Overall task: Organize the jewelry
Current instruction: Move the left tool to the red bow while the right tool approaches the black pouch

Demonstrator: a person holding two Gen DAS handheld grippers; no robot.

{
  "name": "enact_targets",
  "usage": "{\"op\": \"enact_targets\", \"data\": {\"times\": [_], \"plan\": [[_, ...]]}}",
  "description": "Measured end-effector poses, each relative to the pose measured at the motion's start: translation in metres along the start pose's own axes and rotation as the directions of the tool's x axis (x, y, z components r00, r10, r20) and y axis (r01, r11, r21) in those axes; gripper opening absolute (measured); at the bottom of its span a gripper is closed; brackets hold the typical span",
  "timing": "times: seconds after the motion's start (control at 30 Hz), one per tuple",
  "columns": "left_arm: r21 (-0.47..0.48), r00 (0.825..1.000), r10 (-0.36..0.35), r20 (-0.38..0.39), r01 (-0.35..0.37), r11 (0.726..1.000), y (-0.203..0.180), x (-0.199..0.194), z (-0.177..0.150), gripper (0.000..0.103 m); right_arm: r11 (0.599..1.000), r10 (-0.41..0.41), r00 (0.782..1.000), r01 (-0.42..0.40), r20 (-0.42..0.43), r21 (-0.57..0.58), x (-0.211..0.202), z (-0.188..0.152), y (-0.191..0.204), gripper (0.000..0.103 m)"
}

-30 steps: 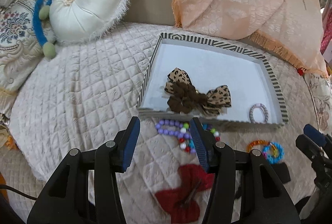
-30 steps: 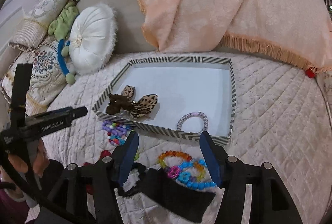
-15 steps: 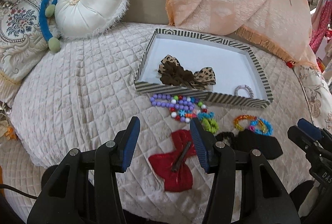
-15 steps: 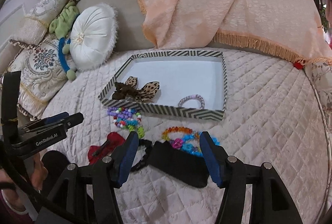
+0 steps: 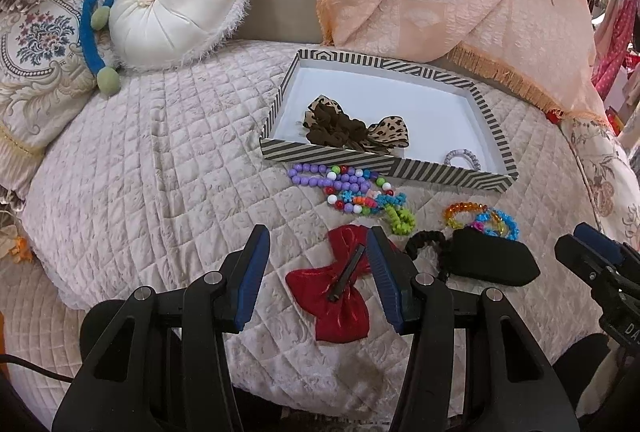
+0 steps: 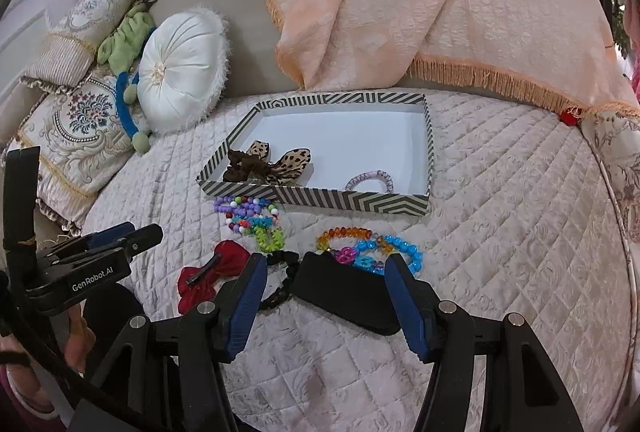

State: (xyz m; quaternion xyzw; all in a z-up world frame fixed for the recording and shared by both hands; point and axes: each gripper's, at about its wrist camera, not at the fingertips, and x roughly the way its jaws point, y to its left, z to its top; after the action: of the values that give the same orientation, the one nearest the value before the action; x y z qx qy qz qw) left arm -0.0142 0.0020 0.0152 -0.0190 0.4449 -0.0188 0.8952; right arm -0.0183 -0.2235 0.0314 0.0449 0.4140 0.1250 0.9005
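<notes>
While both tools hang over the quilted bed with nothing in them, the job sits spread out below. Furthest left, the left gripper (image 5: 318,264) has its jaws spread wide, the red bow (image 5: 338,296) with its dark clip lying right under them — I'd come straight down and pinch across the clip, not the floppy fabric. Just past it, the purple bead string (image 5: 336,182) tangles with a green chain tight against the striped tray (image 5: 400,168); better lifted as one clump. Inside the tray a leopard bow (image 6: 276,164) and a pale bracelet (image 6: 370,180) already rest. Further right, the right gripper (image 6: 326,286) is spread too, straddling the black hair piece (image 6: 344,298) — its elastic loop trails, and bright bracelets (image 6: 372,250) overlap its far edge, so grab low and lift slowly.
</notes>
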Motion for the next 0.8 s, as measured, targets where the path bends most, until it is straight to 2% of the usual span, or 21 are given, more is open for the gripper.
{"op": "enact_targets", "data": {"times": [0.37, 0.53, 0.67, 0.7, 0.8], "plan": [[-0.012, 0.999, -0.026, -0.019, 0.025, 1.000, 0.000, -0.003, -0.004, 0.050, 0.999, -0.028, 1.000, 0.028, 0.004, -0.029, -0.001, -0.004, 0.007, 0.059], [-0.078, 0.987, -0.131, -0.093, 0.124, 0.989, 0.014, 0.005, 0.005, 0.050, 1.000, -0.021, 1.000, 0.021, -0.006, -0.012, -0.001, -0.006, -0.001, 0.059], [-0.106, 0.983, -0.152, -0.100, 0.141, 0.984, 0.023, 0.008, 0.011, 0.051, 1.000, -0.011, 0.999, 0.011, -0.031, 0.002, 0.002, -0.013, -0.010, 0.059], [-0.112, 0.981, -0.164, -0.107, 0.152, 0.982, 0.024, 0.010, 0.011, 0.055, 1.000, -0.010, 0.999, 0.010, -0.040, 0.001, 0.004, -0.015, -0.012, 0.059], [-0.143, 0.962, -0.225, -0.152, 0.203, 0.969, 0.026, 0.020, 0.008, 0.058, 1.000, -0.008, 0.997, 0.008, -0.075, 0.000, 0.011, -0.022, -0.020, 0.059]]}}
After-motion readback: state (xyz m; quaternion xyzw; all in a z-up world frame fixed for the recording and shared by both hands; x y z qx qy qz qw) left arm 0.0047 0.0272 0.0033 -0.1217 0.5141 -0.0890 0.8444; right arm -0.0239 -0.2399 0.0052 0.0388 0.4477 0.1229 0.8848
